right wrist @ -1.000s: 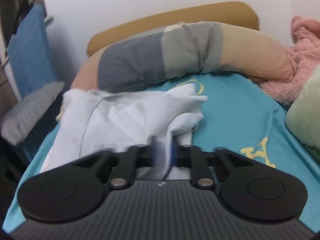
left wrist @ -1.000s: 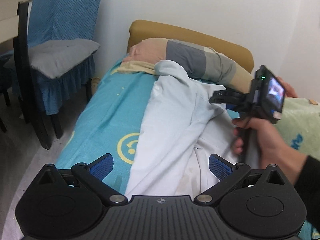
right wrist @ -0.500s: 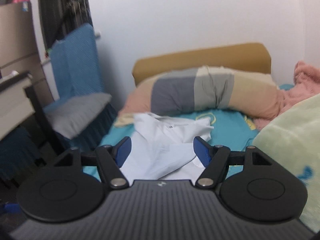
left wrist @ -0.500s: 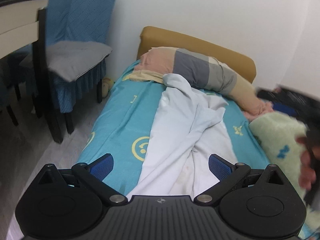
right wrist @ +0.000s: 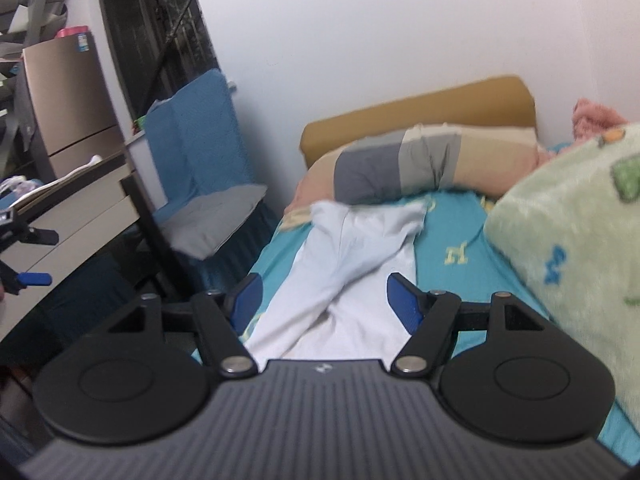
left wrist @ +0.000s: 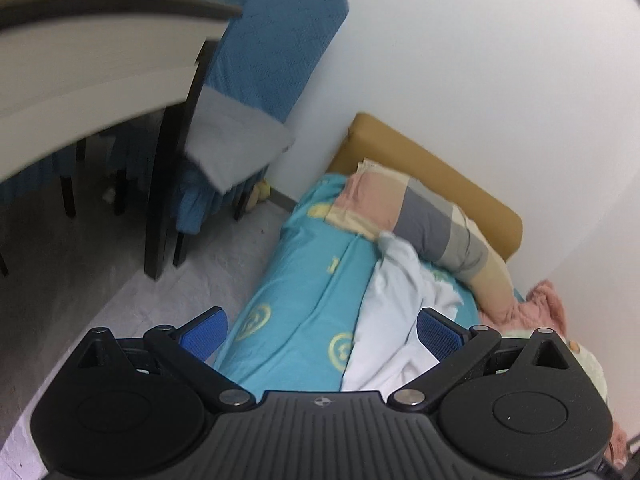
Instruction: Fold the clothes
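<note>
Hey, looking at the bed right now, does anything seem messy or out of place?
Yes. The white garment lies rumpled on the teal sheet, bunched into ridges with its top end crumpled against the striped pillow, not flat or folded. Both tools are open and hold nothing.

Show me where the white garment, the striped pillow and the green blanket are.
white garment (right wrist: pixel 352 248), right wrist view, middle of cloth.
striped pillow (right wrist: pixel 424 164), right wrist view, grey band.
green blanket (right wrist: pixel 568 216), right wrist view, fleecy front.
</note>
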Demonstrator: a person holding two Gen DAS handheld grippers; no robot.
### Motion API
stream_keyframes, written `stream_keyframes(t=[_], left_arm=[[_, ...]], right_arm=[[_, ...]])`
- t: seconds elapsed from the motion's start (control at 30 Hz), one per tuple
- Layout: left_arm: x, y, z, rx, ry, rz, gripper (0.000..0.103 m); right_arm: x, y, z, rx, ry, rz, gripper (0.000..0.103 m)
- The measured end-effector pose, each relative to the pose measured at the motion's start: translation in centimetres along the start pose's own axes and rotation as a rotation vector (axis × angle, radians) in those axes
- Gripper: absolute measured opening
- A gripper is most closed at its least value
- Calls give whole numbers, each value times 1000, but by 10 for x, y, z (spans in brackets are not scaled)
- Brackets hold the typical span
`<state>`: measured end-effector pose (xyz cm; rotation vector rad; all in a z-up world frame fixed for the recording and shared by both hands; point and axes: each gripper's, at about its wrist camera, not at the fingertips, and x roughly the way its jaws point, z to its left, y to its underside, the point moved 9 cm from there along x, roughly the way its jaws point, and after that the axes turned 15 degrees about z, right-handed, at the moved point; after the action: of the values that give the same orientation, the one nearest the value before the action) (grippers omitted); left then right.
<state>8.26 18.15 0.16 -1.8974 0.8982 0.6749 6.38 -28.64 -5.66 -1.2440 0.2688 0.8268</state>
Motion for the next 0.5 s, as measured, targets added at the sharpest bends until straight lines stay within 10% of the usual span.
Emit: stream_keyframes(t=[0.5], left_arm=[[108, 170, 100, -49, 191, 233, 64]], right_arm=[[0, 42, -56, 183, -32, 156, 71]])
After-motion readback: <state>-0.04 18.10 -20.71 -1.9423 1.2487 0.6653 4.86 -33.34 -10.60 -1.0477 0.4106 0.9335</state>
